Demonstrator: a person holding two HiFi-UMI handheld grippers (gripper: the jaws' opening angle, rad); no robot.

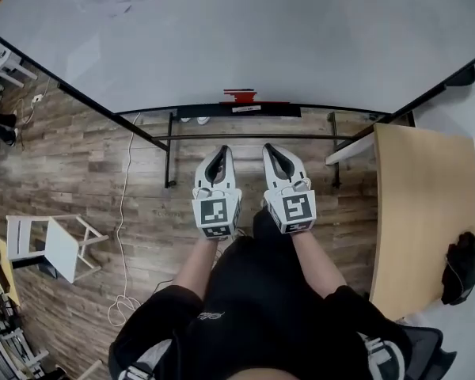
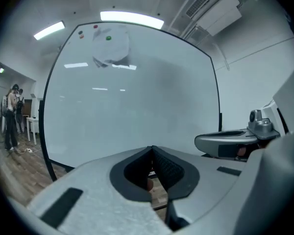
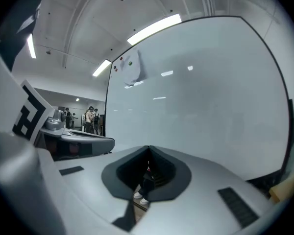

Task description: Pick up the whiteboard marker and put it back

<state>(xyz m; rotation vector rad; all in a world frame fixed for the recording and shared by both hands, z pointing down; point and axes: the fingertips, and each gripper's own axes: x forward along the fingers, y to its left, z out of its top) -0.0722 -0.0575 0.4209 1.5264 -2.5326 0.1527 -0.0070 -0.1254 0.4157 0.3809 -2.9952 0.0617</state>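
A person stood facing a large whiteboard on a wood-plank floor, a white chair off to the left. The left gripper was held out nearly level toward the board, its jaws pressed together with nothing between them. The right gripper, just beside it, was likewise closed and empty. Ahead of both, near the middle of the black tray along the board's bottom edge, lay a small red item, apparently the whiteboard marker, clear of either tool. That placement would fit a marker waiting to be lifted as well as one already returned. A wooden table with a dark bundle near its right edge stood to the right. The likely hazard was the narrow tray: closed jaws reaching in could nudge the round marker along or off the ledge to the floor. Tools held this close together could also knock each other.
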